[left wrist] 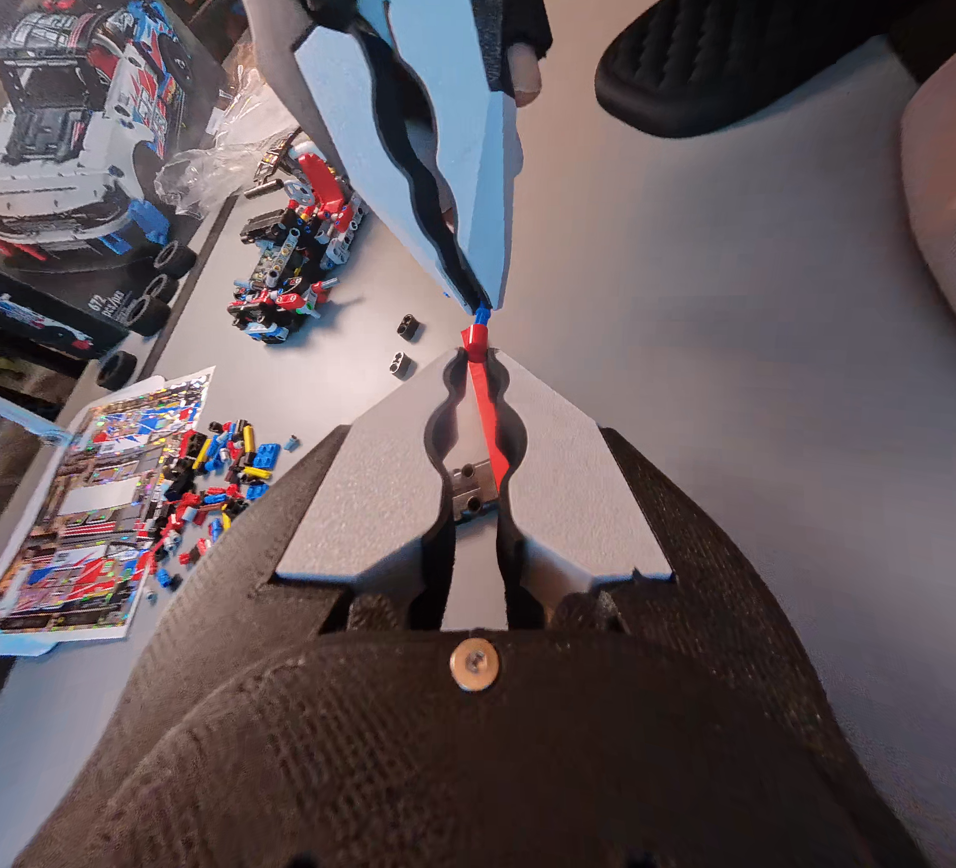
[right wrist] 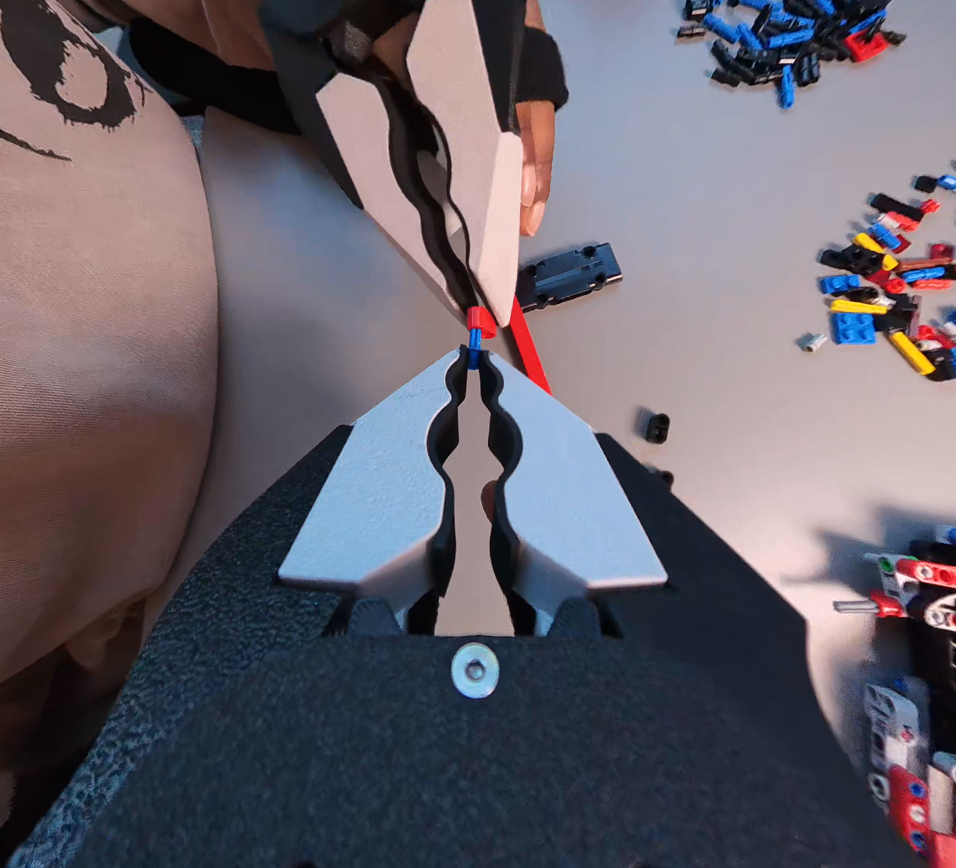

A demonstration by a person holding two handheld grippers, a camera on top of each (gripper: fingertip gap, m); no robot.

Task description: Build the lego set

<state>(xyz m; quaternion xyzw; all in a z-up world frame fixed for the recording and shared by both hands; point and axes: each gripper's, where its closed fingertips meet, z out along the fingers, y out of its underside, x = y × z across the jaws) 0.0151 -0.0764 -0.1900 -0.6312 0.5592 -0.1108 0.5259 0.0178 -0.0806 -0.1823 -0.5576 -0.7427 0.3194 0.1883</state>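
My left gripper is shut on a long red lego piece whose round end sticks out past the tips. My right gripper is shut on a small blue pin. The two grippers meet tip to tip above the grey table, and the blue pin sits against the red piece's end. The half-built lego car lies on the table to the left in the left wrist view, and its end shows at the lower right of the right wrist view.
A pile of loose bricks and a sticker sheet lie at the left, with the set's box behind. Two small black connectors lie near the tips. A black part and blue-black pieces lie right. A person's torso fills the left of the right wrist view. Left and right tips are no more than a few centimetres apart. Left tips and right tips are each some 25 centimeters from the half-built lego car.
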